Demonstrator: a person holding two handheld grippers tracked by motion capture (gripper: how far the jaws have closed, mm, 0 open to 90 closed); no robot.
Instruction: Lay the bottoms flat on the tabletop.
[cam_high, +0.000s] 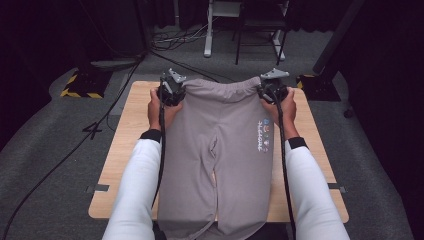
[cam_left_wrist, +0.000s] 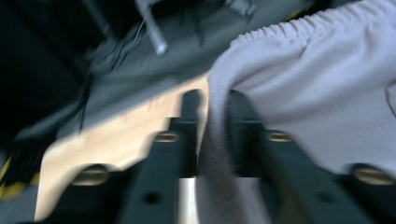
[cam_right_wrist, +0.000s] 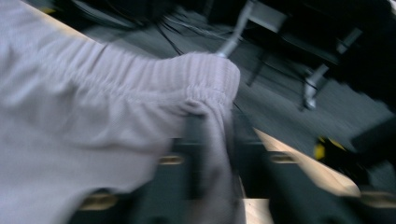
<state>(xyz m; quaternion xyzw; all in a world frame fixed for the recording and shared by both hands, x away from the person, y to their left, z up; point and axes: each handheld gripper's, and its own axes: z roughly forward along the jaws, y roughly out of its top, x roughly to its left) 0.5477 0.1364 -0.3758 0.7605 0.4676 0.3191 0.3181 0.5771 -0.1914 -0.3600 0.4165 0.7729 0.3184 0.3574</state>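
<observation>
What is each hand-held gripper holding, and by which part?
Both hold the grey trousers by the waistband: left hand-held gripper at one corner, right hand-held gripper at the other.

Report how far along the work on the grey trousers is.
Done: the grey cotton trousers lie flat on the light wooden table, legs towards the person. In hand: the left gripper and right gripper each have a waistband corner between their jaws. Left: no fold shows yet.

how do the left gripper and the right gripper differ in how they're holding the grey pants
The left gripper pinches the waistband corner of the grey pants at the table's left side; the right gripper pinches the opposite corner, nearest the printed logo. Both have fabric between their jaws, stretching the waistband across the wooden table.
</observation>
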